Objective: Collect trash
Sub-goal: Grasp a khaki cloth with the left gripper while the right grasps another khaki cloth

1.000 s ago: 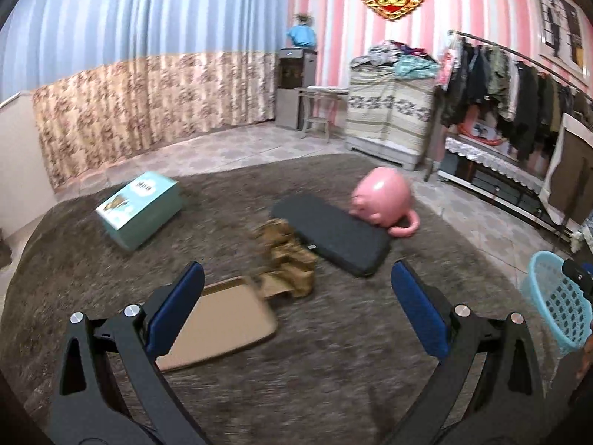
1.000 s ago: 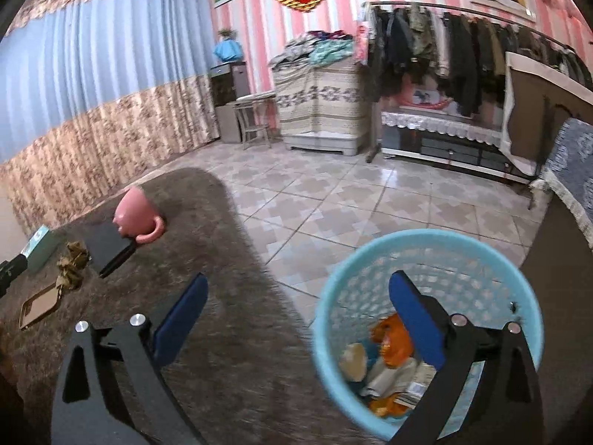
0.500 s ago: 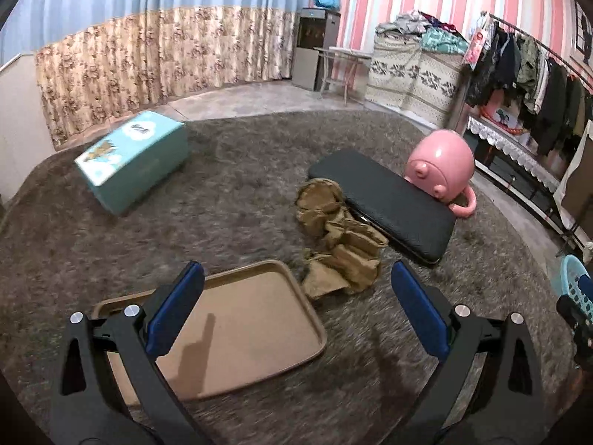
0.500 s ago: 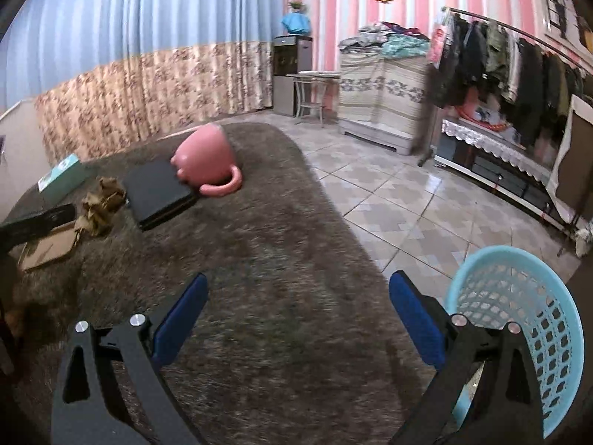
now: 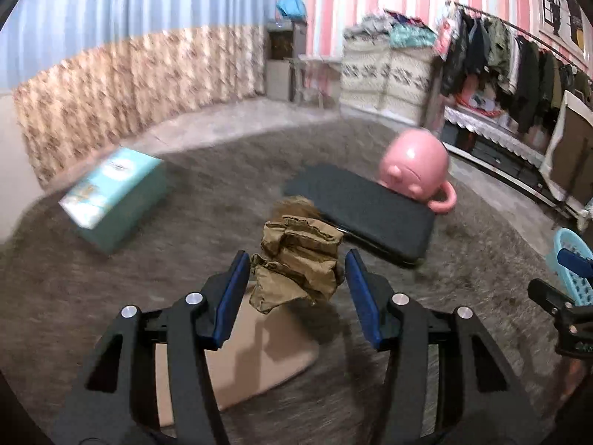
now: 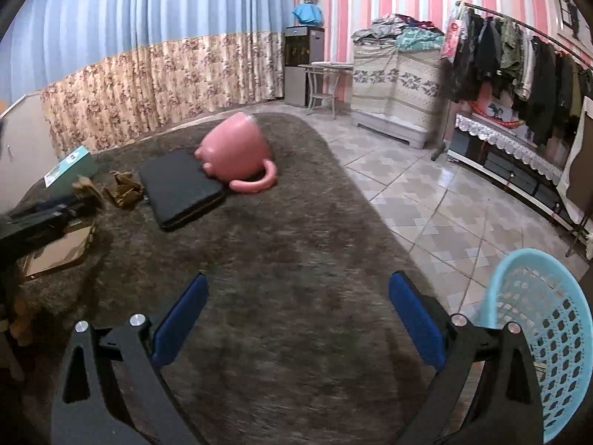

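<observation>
My left claw [image 5: 294,283] was closing on the crumpled brown paper [image 5: 296,263] lying between its pads at the tray's [image 5: 259,348] far edge on the rug [image 5: 207,230], so I judged a deep, centred bite best, while my right claw [image 6: 296,322] hung wide and empty beside the basket [image 6: 537,333].

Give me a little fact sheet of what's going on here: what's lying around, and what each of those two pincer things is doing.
Setting: brown shaggy rug on a tiled floor
Trash: crumpled brown paper by a tan tray
Left gripper: jaws closing, the paper between them, the pads not yet clearly pressing it
Right gripper: open, empty, over bare rug
Bin: light blue basket at the rug's edge, beside the right gripper
Other items: pink mug on its side, black case, teal box
</observation>
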